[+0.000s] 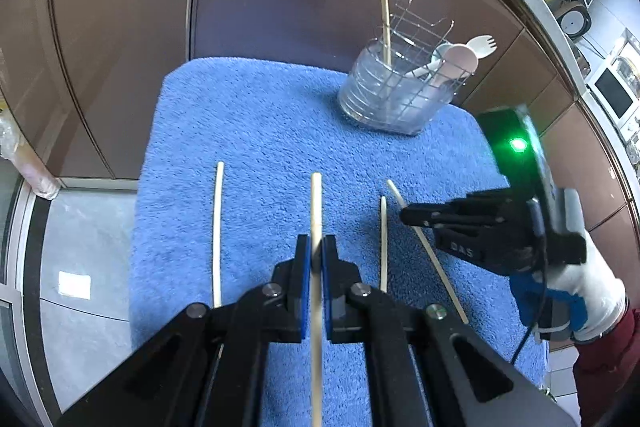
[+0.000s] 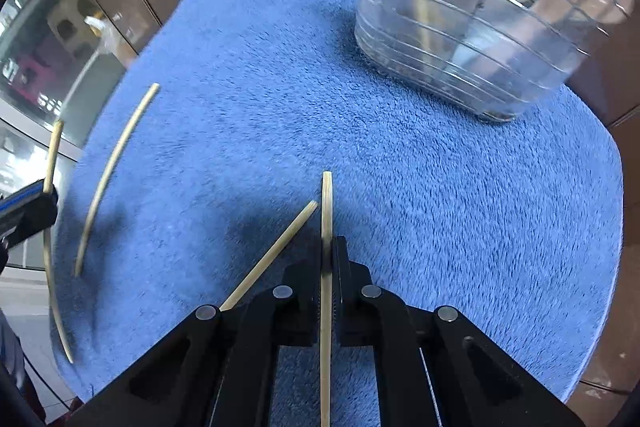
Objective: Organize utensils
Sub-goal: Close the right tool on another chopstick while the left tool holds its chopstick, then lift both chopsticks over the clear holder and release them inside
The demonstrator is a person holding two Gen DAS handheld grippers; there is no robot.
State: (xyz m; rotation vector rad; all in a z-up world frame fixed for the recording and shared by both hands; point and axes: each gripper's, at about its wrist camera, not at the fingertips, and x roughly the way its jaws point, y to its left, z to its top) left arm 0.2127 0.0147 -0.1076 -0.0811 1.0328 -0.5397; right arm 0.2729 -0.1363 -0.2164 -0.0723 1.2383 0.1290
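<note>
Chopsticks, five seen: two lie loose on the towel point(image 1: 248, 115), one by its left edge point(image 1: 217, 227), one right of centre point(image 1: 383, 243). Left gripper point(image 1: 316, 255) is clamped on one point(image 1: 316, 203); right gripper point(image 2: 330, 255) clamped on another point(image 2: 326, 203). One stands in the caddy point(image 1: 400, 87) at the far right corner. Judged light, stiff, slick; pinch mid-shaft.

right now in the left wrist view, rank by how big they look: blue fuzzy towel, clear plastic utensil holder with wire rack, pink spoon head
1. blue fuzzy towel
2. clear plastic utensil holder with wire rack
3. pink spoon head
</note>
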